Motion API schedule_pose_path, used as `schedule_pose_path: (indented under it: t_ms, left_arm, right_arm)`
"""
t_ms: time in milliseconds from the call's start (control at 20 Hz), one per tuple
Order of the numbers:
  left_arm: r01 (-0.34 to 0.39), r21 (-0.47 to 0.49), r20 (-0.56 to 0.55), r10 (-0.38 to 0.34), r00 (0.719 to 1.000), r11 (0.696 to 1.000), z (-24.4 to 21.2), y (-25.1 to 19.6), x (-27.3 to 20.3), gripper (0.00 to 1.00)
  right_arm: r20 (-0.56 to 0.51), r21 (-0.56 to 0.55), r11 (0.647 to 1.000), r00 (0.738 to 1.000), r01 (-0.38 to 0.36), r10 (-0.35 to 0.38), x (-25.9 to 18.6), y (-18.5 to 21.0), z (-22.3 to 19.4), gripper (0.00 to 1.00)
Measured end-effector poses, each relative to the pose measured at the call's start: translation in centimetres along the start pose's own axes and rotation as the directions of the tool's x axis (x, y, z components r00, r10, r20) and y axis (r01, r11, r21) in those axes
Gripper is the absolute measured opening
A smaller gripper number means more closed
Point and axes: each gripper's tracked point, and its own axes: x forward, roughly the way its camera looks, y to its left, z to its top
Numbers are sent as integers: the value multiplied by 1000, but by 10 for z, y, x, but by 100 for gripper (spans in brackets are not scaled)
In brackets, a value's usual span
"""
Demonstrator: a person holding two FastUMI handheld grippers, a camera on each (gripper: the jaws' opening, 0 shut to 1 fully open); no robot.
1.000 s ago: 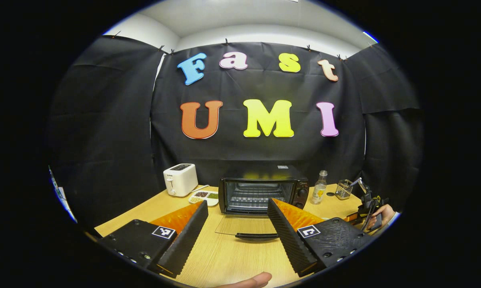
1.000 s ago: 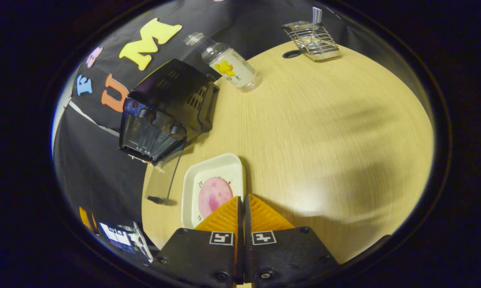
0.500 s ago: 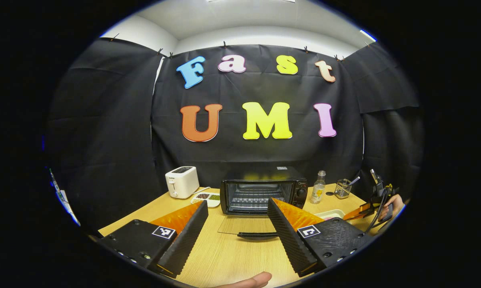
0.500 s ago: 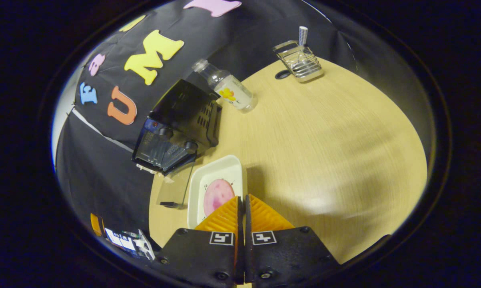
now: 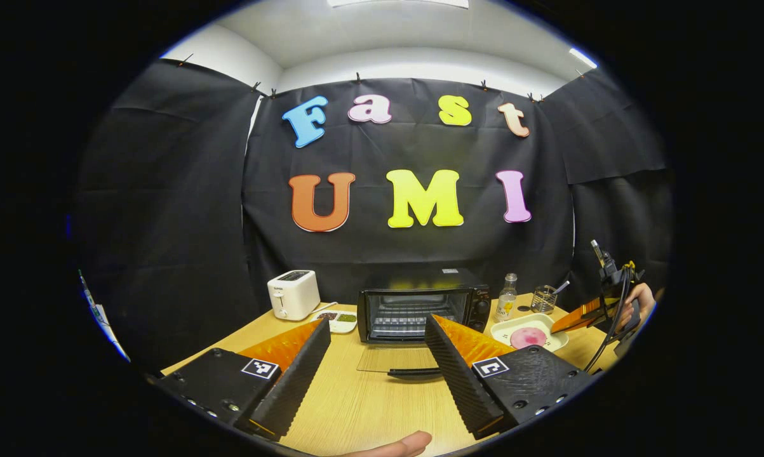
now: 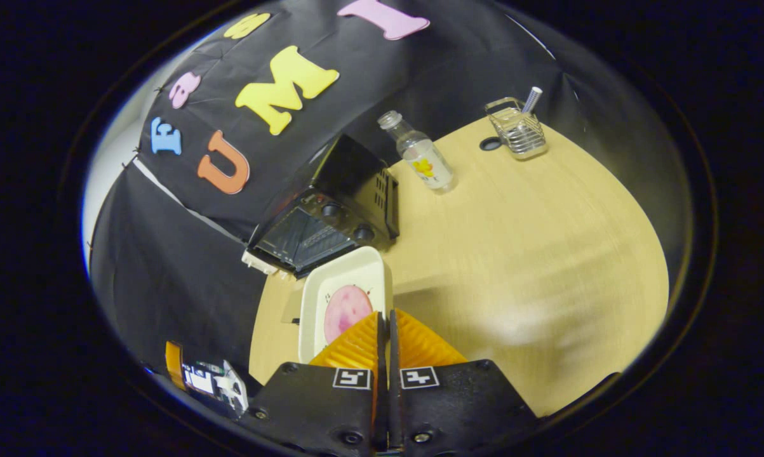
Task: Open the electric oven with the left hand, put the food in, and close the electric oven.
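A: Where is the food being kept at this moment?

B: The white tray [image 6: 331,285] with the pink slice [image 6: 347,312] is being gripped at its near rim by the right tool [image 6: 388,330], whose fingers are clamped together on it. In the left gripper view it is being held above the bench [image 5: 362,406], just right of the oven [image 5: 423,306].

A: And the oven itself?

B: Its glass door [image 5: 391,360] is being left folded down flat on the bench. The left tool [image 5: 375,355] is being held spread apart, with nothing between its fingers, well back from the door.

A: What is being risked?

B: Probably tilt. The tray is being pinched at one edge only, so the slice may be slid off, or the far rim may be knocked against the oven frame or the lowered door.
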Motion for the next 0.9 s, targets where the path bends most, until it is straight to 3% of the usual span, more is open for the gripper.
schedule_pose_path:
  t_ms: [450,650,900]
  left_arm:
    - [-41,27,49,39,998,999,-1,44,-8,96]
    - [-78,25,67,77,995,997,0,73,-7,96]
    - [-89,9,73,88,993,996,-4,91,-3,96]
  right_arm:
    - [-42,32,997,997,-65,66,43,83,-28,4]
    - [-31,33,998,998,-47,48,81,110,-33,4]
    - [38,140,990,999,-20,14,134,139,-27,4]
